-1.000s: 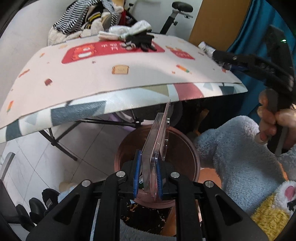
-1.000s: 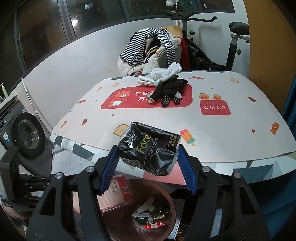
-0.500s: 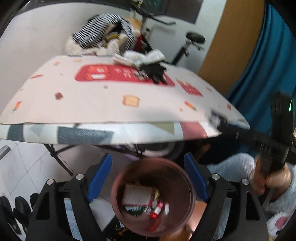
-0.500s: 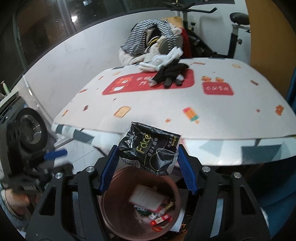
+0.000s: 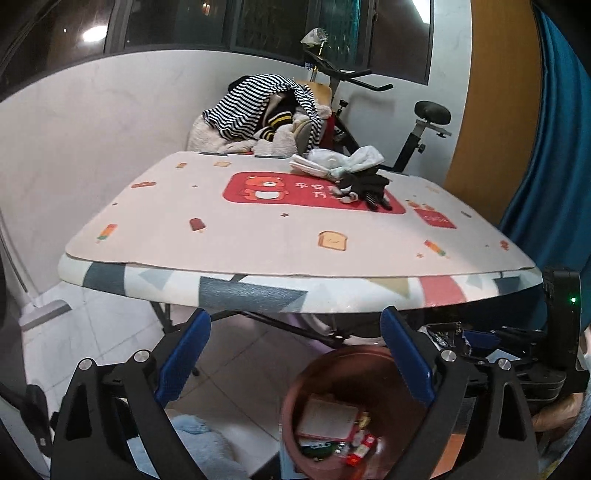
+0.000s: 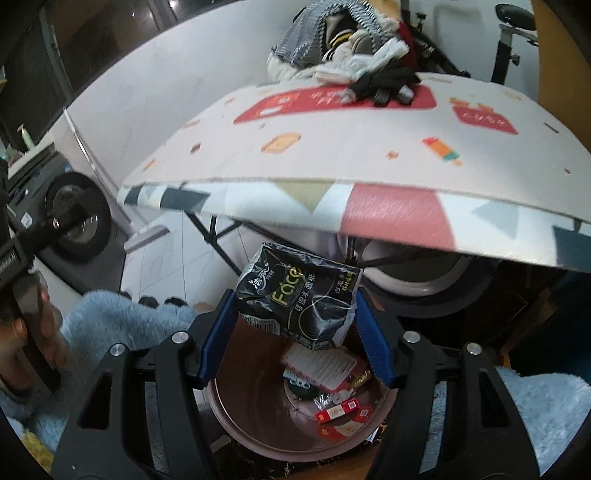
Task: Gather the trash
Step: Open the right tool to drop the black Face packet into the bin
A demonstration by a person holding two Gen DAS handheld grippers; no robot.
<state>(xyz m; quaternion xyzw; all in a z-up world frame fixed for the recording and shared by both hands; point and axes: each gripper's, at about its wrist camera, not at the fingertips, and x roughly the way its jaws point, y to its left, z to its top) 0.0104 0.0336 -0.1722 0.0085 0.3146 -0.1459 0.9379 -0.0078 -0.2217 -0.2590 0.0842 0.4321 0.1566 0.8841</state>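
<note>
Clear case now in bin, left gripper just opened, right gripper clamping black packet

Above bin: the table edge overhangs the far side of the brown bin; the near side is open from above.
Bin mouth: the black wrapper, clamped in the right gripper, hangs over it.
Bin floor: wrappers cover part; the rest is bare.
Under table: crossed legs block the way.
Left gripper: jaws just opened wide, nothing between them.

you face a patterned folding table on pale floor tiles, white wall, dark windows, exercise bike behind.
</note>
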